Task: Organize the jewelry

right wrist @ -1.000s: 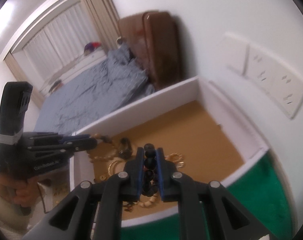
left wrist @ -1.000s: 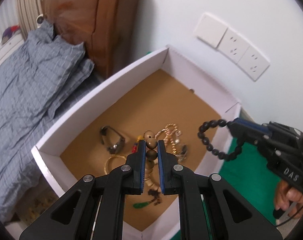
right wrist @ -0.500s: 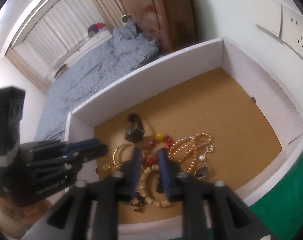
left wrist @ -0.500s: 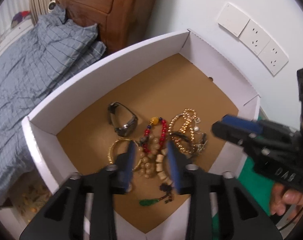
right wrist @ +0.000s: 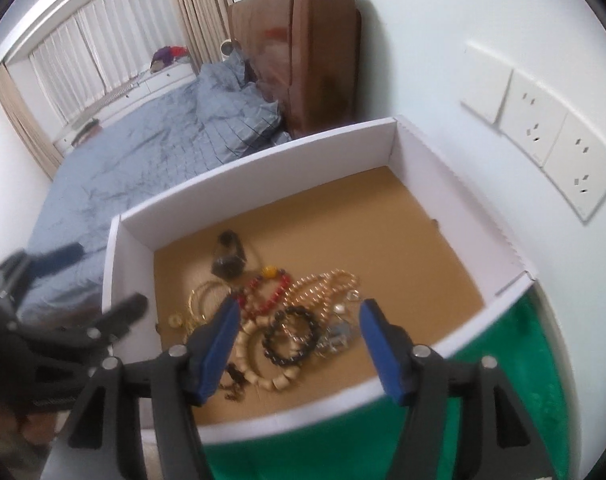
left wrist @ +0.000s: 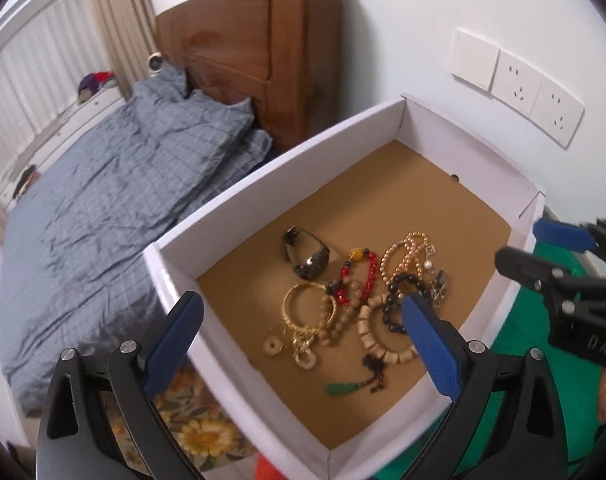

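A heap of bracelets and necklaces [left wrist: 359,304] lay piled in the near part of a white box [left wrist: 263,184], no single direction to it, while the left gripper [left wrist: 303,320] and right gripper [right wrist: 295,320] hung above, jaws opening and holding nothing; the right gripper's lettering read "DAS".

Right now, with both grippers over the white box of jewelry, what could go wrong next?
1. The black bead bracelet lies on the tan wooden bead bracelet and touches the pearl strand; a later pick may drag neighbours along.
2. The left gripper, jaws opening and empty, has one finger outside the white cardboard box wall; lowering it could hit the rim.
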`<state>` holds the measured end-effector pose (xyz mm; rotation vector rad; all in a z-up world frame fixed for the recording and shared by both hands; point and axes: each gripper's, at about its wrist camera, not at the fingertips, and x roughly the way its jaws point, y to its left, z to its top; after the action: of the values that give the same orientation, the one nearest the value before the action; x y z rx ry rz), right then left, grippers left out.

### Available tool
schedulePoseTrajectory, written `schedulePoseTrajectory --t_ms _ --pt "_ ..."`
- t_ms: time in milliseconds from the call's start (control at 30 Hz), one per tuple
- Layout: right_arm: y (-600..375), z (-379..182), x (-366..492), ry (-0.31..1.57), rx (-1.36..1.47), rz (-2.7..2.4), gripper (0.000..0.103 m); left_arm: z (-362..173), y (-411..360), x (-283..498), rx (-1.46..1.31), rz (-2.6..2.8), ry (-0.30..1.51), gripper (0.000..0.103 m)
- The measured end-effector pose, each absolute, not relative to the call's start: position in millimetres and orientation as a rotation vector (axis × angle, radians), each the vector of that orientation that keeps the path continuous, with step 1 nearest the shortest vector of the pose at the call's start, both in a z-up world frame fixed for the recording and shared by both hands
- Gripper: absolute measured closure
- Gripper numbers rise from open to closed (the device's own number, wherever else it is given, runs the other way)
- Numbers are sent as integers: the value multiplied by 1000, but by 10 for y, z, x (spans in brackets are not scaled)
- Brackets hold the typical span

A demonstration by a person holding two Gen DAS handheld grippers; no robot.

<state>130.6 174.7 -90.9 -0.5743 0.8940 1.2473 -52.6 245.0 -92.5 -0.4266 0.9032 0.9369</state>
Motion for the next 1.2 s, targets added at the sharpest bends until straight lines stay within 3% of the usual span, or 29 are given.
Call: schedulePoseTrajectory --t_ms 200,1200 --pt "1516 -767 1181 872 -608 1239 33 -814 2313 -659 -489 975 938 4" --pt "1487 -685 939 911 -664 1235 29 -714 2264 -872 -563 1041 945 4"
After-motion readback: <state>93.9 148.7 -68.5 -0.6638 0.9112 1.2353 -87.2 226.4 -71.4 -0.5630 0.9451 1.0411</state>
